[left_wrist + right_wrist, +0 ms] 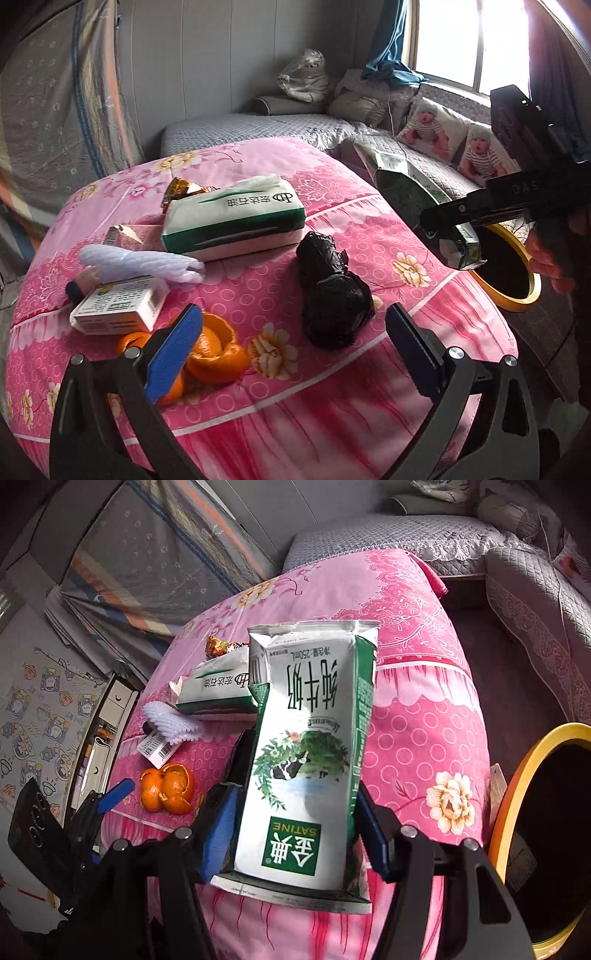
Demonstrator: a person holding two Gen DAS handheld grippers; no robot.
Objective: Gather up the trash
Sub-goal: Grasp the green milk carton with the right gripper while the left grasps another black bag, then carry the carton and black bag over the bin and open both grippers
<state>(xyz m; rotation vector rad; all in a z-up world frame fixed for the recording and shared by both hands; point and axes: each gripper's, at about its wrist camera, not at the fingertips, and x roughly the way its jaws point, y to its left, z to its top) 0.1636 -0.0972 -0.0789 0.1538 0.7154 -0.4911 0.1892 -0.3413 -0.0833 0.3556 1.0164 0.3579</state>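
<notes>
My right gripper [295, 834] is shut on a green and white milk carton [306, 760] and holds it above the pink table edge, beside a yellow-rimmed bin [517, 812]. In the left wrist view the carton [417, 192] hangs over the bin [517, 291]. My left gripper [295, 347] is open and empty, low over the pink tablecloth [332, 387]. Orange peel [218, 354] lies by its left finger and a black bag bundle [332, 295] lies just ahead. The peel also shows in the right wrist view [166, 786].
On the table lie a tissue pack [236, 218], a white foam net [140, 264], a small white box [118, 306], a pink box [136, 232] and a candy wrapper [181, 188]. A grey sofa [258, 129] with pillows stands behind.
</notes>
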